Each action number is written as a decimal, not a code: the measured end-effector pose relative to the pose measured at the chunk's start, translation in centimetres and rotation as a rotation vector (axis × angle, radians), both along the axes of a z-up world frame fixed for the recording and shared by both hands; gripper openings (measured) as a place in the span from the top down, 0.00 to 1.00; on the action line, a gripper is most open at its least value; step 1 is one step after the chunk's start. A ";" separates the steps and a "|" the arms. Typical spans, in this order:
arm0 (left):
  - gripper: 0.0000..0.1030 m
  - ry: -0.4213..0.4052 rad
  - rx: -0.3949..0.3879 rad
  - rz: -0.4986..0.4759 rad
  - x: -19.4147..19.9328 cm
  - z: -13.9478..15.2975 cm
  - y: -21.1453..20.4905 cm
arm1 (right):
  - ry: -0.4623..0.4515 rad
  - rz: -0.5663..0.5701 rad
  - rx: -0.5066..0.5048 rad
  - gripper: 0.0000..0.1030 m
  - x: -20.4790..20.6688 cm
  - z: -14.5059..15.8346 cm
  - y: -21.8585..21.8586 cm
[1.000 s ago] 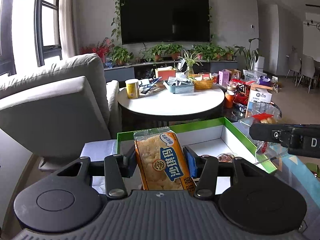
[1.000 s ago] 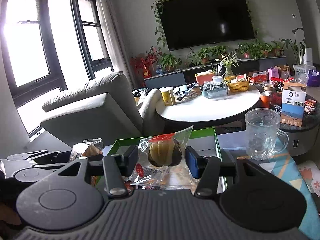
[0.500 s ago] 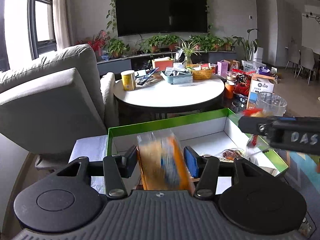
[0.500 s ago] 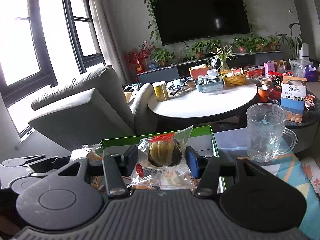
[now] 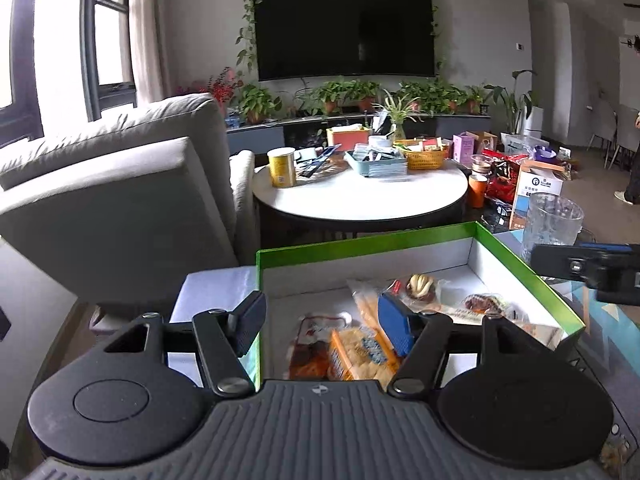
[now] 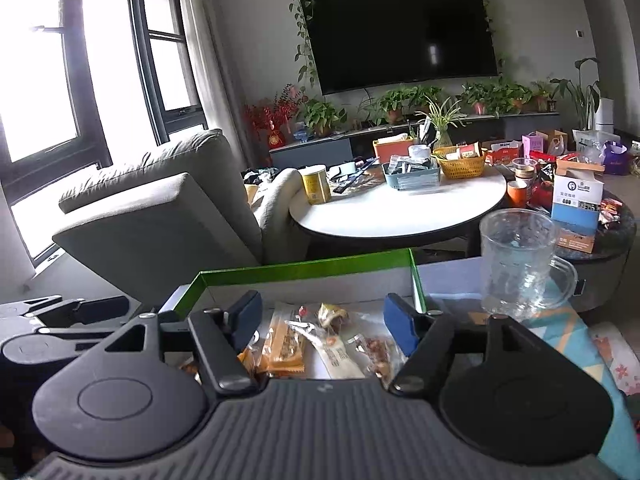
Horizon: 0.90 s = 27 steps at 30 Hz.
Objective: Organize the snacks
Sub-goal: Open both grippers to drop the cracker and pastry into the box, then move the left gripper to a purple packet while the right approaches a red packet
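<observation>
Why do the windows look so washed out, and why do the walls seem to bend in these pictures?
Right wrist view: the window is blown out white by daylight, and the television bows from the fisheye lens. Left wrist view: the same curving shows in the television, and the snacks in the green box look slightly soft.

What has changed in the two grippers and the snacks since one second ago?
Both grippers let go. The left gripper, its jaws opening, dropped the orange cracker packet into the green box, where it lies flat. The right gripper released its clear-wrapped pastry, which now lies in the box; nothing is between its jaws. The glass mug and round table stayed in place.
</observation>
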<state>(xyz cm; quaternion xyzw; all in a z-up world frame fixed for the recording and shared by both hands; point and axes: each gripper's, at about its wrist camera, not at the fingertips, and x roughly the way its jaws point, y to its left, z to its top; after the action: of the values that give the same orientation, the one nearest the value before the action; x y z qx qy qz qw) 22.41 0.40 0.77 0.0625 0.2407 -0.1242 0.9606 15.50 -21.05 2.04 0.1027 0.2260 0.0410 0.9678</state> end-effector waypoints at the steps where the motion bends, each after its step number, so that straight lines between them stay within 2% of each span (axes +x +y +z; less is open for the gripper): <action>1: 0.42 0.004 -0.001 0.006 -0.4 0.0 0.3 | 0.005 0.000 -0.004 0.56 -0.4 0.0 0.0; 6: 0.41 0.035 -0.010 0.039 -2.6 -0.7 2.4 | 0.033 0.012 -0.037 0.56 -2.4 -0.5 0.0; 11: 0.40 0.113 -0.011 0.036 -4.7 -2.5 3.7 | 0.088 0.027 -0.037 0.55 -4.5 -1.7 0.1; 15: 0.40 0.172 -0.039 0.061 -5.2 -3.7 3.8 | 0.129 0.057 -0.080 0.55 -5.7 -2.7 0.9; 21: 0.40 0.138 0.016 0.061 -5.4 -5.0 2.1 | 0.172 0.079 -0.104 0.55 -7.2 -3.9 1.1; 27: 0.40 0.170 -0.008 0.040 -4.8 -5.7 1.1 | 0.221 0.069 -0.121 0.55 -7.6 -5.5 0.6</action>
<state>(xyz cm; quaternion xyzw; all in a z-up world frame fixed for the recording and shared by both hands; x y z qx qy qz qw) 17.65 1.51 -4.94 0.0430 0.3223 -0.1108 0.9391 7.89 -20.50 -3.51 0.0402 0.3367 0.0489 0.9395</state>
